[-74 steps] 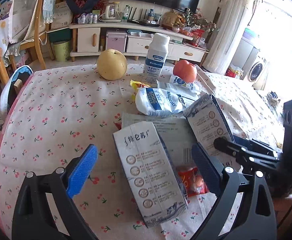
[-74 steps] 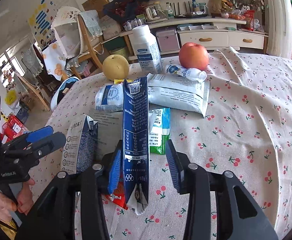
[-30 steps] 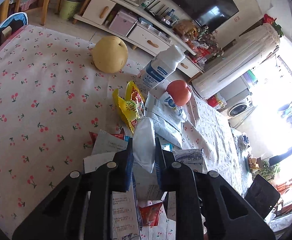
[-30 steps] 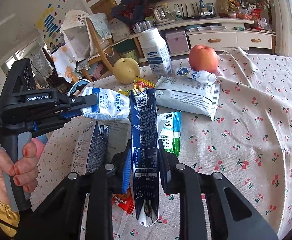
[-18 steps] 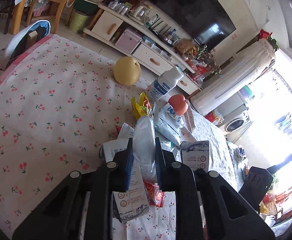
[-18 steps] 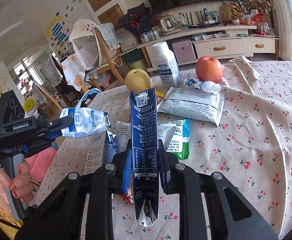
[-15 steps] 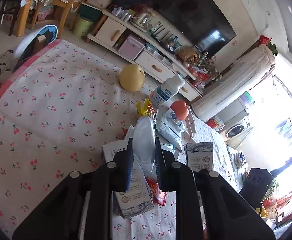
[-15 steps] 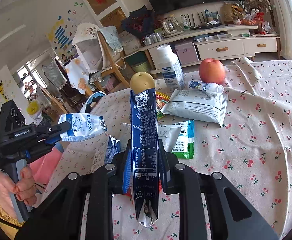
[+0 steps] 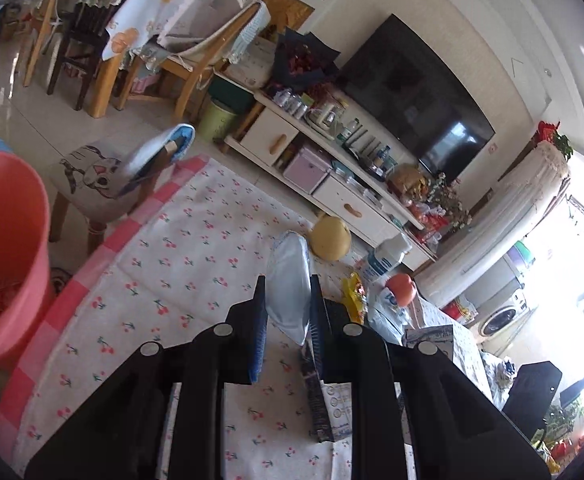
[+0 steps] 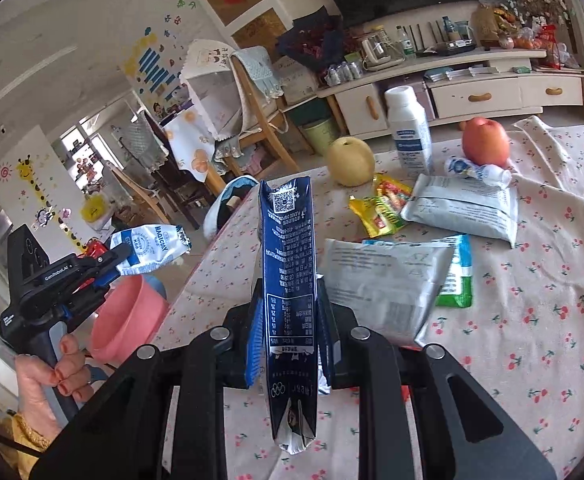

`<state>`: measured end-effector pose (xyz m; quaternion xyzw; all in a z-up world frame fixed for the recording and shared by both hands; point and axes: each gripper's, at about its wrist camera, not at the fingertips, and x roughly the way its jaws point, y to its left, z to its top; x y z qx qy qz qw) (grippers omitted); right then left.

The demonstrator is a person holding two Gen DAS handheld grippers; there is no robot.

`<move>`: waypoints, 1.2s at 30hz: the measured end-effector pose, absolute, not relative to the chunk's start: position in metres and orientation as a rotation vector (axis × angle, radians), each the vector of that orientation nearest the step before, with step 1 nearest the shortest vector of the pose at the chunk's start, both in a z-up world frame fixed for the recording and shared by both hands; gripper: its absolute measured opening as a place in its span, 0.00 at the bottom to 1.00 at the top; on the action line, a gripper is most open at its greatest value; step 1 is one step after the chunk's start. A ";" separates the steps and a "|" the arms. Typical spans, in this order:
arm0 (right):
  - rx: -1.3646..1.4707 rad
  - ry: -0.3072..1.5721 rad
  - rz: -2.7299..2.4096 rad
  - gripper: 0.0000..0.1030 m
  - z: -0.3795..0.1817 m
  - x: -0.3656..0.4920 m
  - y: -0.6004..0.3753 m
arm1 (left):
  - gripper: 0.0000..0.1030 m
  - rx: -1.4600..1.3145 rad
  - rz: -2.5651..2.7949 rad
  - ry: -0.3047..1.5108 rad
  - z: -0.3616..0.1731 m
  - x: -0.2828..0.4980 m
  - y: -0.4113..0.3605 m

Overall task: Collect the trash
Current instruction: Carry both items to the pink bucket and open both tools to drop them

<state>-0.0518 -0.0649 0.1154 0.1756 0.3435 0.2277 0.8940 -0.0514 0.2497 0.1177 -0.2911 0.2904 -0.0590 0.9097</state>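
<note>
My left gripper (image 9: 288,304) is shut on a crumpled white and blue milk pouch (image 9: 289,280), held in the air past the table's left edge; the pouch also shows in the right wrist view (image 10: 148,250), above a pink bucket (image 10: 126,320). The bucket sits at the far left in the left wrist view (image 9: 4,256). My right gripper (image 10: 290,320) is shut on a flattened dark blue milk carton (image 10: 290,280), held upright above the table. A second carton (image 9: 326,408), a silver wrapper (image 10: 384,280), a green wrapper (image 10: 458,280) and a yellow snack packet (image 10: 380,208) lie on the cherry-print tablecloth (image 10: 532,320).
A pear (image 10: 350,162), a white bottle (image 10: 408,130), an apple (image 10: 486,138), a small white bottle (image 10: 476,170) and a grey pouch (image 10: 464,208) sit at the table's far side. A stool (image 9: 108,176) stands beside the table, wooden chairs (image 9: 196,68) and a TV cabinet (image 9: 324,172) behind.
My left gripper has swung left off the table with the pouch, bringing the pink bucket into view. My right gripper has risen a little with the blue carton.
</note>
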 end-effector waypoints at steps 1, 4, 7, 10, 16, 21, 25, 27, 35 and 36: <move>0.361 0.713 0.489 0.24 0.118 -0.051 -0.054 | 0.20 -0.596 -0.092 0.592 0.118 -0.054 0.260; 0.338 0.718 0.541 0.24 0.127 -0.045 -0.016 | 0.20 -0.589 -0.002 0.574 0.118 -0.058 0.287; 0.328 0.727 0.597 0.24 0.135 -0.037 0.024 | 0.20 -0.575 0.108 0.558 0.118 -0.065 0.318; 0.323 0.737 0.659 0.24 0.143 -0.025 0.068 | 0.20 -0.547 0.209 0.540 0.119 -0.073 0.344; 0.279 0.767 0.771 0.24 0.154 -0.004 0.159 | 0.20 -0.494 0.366 0.517 0.127 -0.086 0.379; 0.264 0.806 0.841 0.24 0.151 0.015 0.223 | 0.20 -0.485 0.443 0.529 0.125 -0.087 0.406; 0.265 0.848 0.885 0.24 0.140 0.027 0.262 | 0.20 -0.492 0.477 0.542 0.122 -0.086 0.425; 0.254 0.869 0.897 0.24 0.134 0.032 0.281 | 0.20 -0.514 0.488 0.552 0.119 -0.086 0.436; 0.241 0.978 0.926 0.26 0.093 0.045 0.329 | 0.21 -0.480 0.543 0.575 0.113 -0.086 0.449; 0.234 0.993 0.911 0.30 0.089 0.047 0.332 | 0.21 -0.472 0.548 0.581 0.112 -0.085 0.449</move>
